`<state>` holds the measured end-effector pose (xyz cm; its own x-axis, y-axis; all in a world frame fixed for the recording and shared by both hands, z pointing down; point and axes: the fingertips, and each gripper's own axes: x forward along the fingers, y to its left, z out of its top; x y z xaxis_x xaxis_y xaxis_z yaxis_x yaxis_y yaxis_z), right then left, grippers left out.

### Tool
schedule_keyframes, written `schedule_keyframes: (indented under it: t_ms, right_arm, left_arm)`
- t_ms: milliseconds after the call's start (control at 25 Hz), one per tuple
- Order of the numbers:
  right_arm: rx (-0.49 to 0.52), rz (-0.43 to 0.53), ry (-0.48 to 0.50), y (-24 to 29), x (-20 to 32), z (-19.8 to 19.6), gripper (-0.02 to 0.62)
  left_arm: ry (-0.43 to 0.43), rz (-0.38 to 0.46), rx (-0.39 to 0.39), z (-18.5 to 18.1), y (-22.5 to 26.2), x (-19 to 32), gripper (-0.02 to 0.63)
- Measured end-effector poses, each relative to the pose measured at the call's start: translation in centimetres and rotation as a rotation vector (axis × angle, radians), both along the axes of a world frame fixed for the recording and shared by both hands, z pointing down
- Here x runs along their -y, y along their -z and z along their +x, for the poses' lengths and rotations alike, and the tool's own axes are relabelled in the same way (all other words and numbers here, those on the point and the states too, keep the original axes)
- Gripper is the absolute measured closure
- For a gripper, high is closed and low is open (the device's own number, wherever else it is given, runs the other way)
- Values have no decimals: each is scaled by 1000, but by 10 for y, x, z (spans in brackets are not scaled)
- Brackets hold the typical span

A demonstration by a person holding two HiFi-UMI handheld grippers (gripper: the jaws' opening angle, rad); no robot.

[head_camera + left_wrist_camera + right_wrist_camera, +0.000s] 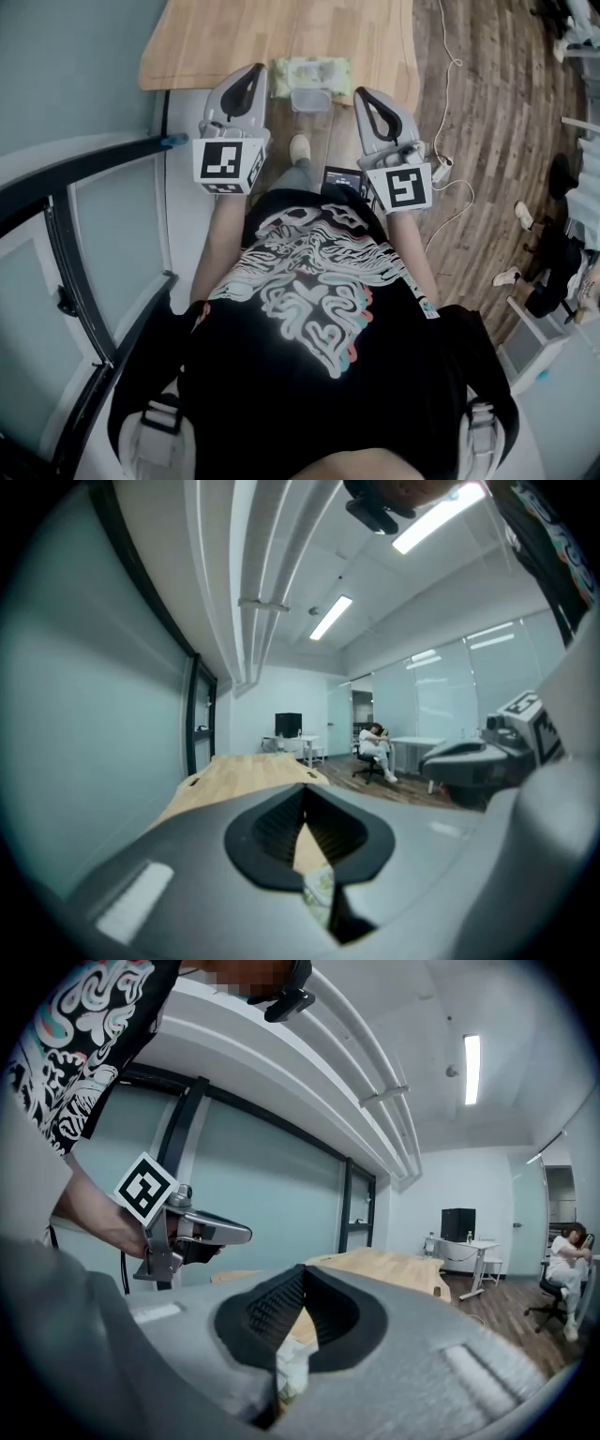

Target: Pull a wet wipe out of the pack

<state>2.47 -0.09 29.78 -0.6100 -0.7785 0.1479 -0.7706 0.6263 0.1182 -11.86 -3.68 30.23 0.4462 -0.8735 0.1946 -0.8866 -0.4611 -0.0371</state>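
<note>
Pale wood forms the surface (216,42), and the wet wipe pack (312,71) lies flat at its near edge, a greenish-white packet with a translucent flap on the side towards the person. The left gripper (253,81) is held just beside the pack's left end and the right gripper (367,97) just beside its right end, both pointing away from the person and roughly level, so the pack sits between the two tips. In the left gripper view the jaws are pressed together with nothing in them, and a sliver of the pack shows low down through the slit behind the pads. The right gripper view shows the same: jaws pressed together and empty, with the pack glimpsed below them. Neither gripper appears to touch the pack. A plank floor (487,112) with a white cable (457,66) lies to the right of the surface.
</note>
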Motion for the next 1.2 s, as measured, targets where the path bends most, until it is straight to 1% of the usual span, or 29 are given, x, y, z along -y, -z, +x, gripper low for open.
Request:
schedule_keyframes:
  t_ms: [320, 520, 640, 920, 1040, 1200]
  right_arm:
    - [-6, -45, -29, -17, 37, -16, 597]
    - [6, -47, -31, -19, 46, -22, 597]
    - [20, -69, -28, -27, 45, -22, 597]
    - [7, -82, -32, -32, 48, -14, 597]
    - [17, -102, -36, -39, 49, -10, 597]
    - [28, -145, -19, -51, 50, -4, 597]
  left_arm:
    - [-31, -31, -1, -12, -19, 32, 617]
    - [-45, -42, 6, -16, -28, 44, 617]
    - [-45, -44, 9, -17, -33, 46, 617]
    - [-54, -72, -14, -7, -44, 49, 617]
    - [-76, -86, 6, 1, -51, 46, 617]
    - [-67, -97, 25, 7, -59, 45, 615]
